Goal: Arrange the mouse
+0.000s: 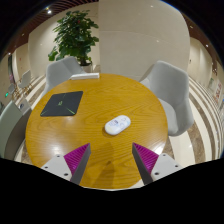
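A white computer mouse (118, 124) lies on a round wooden table (90, 140), right of the table's middle. A dark mouse mat (61, 103) lies flat on the left part of the table, apart from the mouse. My gripper (112, 160) is open above the near part of the table, its two fingers with magenta pads (78, 157) spread wide. Nothing is between them. The mouse is beyond the fingers, slightly right of the midline.
Grey chairs stand around the table: one at the back left (62, 70), one at the right (168, 88), one at the left edge (8, 125). A potted green plant (75, 35) stands behind the table. The table's near edge is just under the fingers.
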Available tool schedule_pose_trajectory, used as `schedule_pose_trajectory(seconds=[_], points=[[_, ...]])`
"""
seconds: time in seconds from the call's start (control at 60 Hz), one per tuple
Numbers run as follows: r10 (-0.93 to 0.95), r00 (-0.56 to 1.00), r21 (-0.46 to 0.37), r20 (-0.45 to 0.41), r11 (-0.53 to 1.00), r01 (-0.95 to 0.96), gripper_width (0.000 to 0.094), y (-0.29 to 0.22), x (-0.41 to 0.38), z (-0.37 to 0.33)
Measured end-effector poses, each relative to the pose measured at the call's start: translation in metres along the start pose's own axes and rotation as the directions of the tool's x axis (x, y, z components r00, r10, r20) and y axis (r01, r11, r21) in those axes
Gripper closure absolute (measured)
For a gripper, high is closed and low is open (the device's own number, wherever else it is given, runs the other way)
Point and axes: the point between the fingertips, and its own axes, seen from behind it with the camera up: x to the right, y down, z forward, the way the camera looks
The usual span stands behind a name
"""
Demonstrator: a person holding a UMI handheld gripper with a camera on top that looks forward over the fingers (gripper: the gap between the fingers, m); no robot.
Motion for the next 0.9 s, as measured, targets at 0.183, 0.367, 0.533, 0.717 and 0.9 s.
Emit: schedule_pose_trajectory(seconds=[0.183,0.367,0.533,0.717,0.9], points=[[0.011,1.000,0.016,-0.012,1.000,-0.011,0.0069,-0.010,-0.003,0.042],[0.032,0.999,0.007,-0.026,0.999,-0.032,0.0063,-0.019,-0.003,0.089],[0.065,0.997,-0.025,-0.041,0.997,-0.066,0.0063,-0.025,-0.001,0.125],[0.074,0.997,-0.018,-0.038,0.997,-0.075,0.0070,-0.044,-0.003,0.148],[0.047,0.998,-0.022,-0.039,0.999,-0.047,0.0193,-0.061,-0.008,0.165]])
